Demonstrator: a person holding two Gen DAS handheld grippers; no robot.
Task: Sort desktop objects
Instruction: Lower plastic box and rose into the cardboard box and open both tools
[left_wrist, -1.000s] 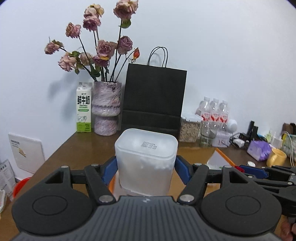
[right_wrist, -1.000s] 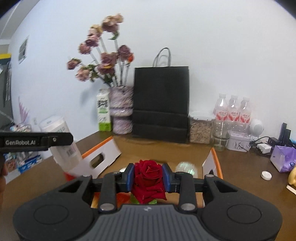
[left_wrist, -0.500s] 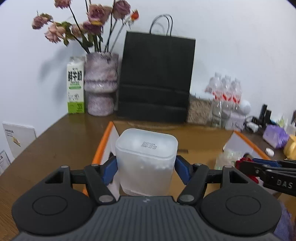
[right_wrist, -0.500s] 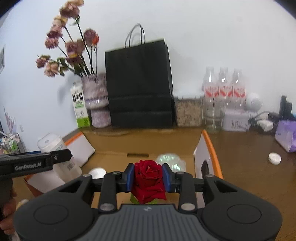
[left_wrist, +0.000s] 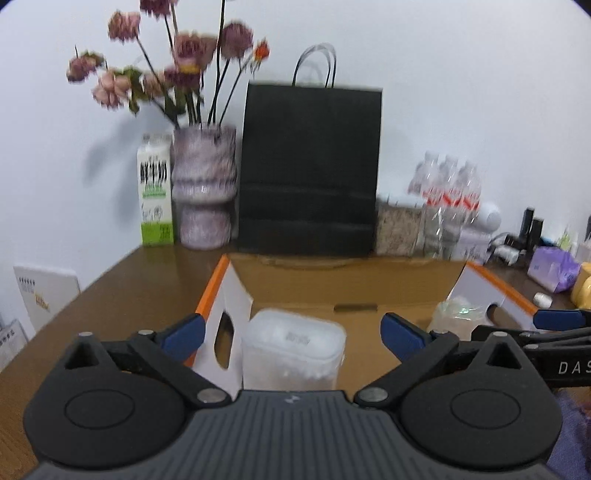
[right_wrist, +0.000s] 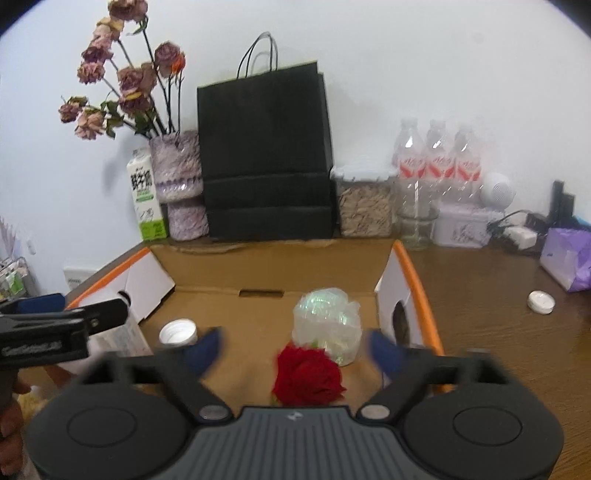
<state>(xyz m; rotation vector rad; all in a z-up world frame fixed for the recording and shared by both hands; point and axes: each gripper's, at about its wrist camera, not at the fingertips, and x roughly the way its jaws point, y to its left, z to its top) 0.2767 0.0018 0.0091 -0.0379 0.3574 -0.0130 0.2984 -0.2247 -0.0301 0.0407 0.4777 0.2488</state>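
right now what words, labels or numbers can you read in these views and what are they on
"DAS": white letters on the black arm of the right gripper, cut off at the picture's edge.
Milk carton: large dark characters on a white and green face, too blurred to read.
White container: small printed code on top, blurred.
Water bottles: red labels, unreadable.
Left gripper: white lettering on its side, smeared.

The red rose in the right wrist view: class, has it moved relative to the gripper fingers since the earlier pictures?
Yes. The right gripper has just opened, and the red rose has dropped free, low in the cardboard box beside the iridescent bundle.
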